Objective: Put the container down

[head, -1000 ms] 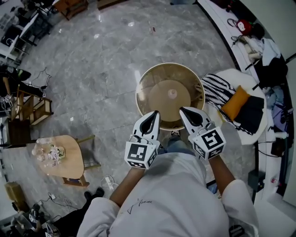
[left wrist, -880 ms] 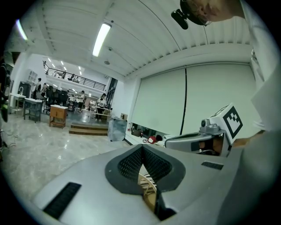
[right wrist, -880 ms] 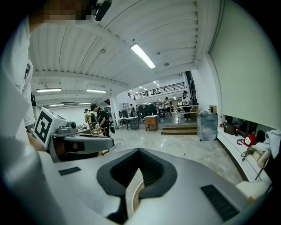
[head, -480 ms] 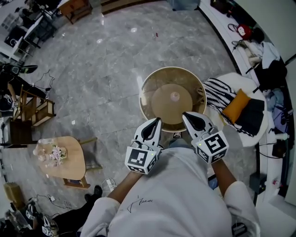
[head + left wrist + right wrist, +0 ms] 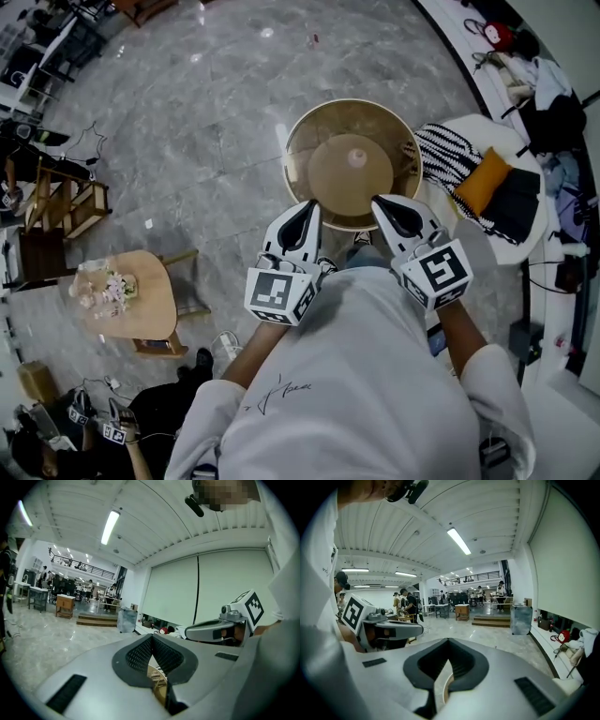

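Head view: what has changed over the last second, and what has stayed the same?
The container, carried between the left claw and the right claw, has shifted up the frame, away from the person, and both claws went with it. Nothing was taken hold of or let go. Unchanged: both claws stay shut on the container's near rim, and it is still upright in their grip.

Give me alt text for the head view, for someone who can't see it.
A person in a white top holds a round tan container by its near rim, the left gripper and right gripper both clamped on it, above a grey marble floor.
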A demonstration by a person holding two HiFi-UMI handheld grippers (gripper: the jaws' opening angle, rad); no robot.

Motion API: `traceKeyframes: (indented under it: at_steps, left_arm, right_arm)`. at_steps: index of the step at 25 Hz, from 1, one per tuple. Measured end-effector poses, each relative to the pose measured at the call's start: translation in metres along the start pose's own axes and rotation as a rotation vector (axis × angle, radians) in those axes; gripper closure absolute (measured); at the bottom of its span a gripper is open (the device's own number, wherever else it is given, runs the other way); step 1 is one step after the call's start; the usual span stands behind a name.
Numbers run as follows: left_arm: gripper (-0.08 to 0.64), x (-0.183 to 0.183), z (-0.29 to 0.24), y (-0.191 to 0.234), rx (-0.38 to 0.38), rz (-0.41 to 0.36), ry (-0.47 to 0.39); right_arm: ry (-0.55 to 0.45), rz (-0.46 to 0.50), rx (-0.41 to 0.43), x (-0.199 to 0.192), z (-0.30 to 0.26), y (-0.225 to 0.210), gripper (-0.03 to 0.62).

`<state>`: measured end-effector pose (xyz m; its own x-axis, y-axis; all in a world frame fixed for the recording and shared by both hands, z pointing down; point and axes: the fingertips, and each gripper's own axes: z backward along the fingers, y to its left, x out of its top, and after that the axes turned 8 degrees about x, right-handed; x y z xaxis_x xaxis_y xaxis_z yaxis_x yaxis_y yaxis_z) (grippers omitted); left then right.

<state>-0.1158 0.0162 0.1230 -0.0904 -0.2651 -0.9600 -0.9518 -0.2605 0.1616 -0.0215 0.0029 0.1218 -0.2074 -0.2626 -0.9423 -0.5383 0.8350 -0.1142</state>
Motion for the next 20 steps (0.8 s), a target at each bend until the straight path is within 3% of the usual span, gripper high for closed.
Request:
traceKeyframes:
  at_steps: [20]
  left_arm:
    - [0.543,0.009,-0.004,0.016,0.002,0.030,0.004]
  right_arm:
    - [0.044,0.042,0.061,0.003,-0.022,0.012,0.577]
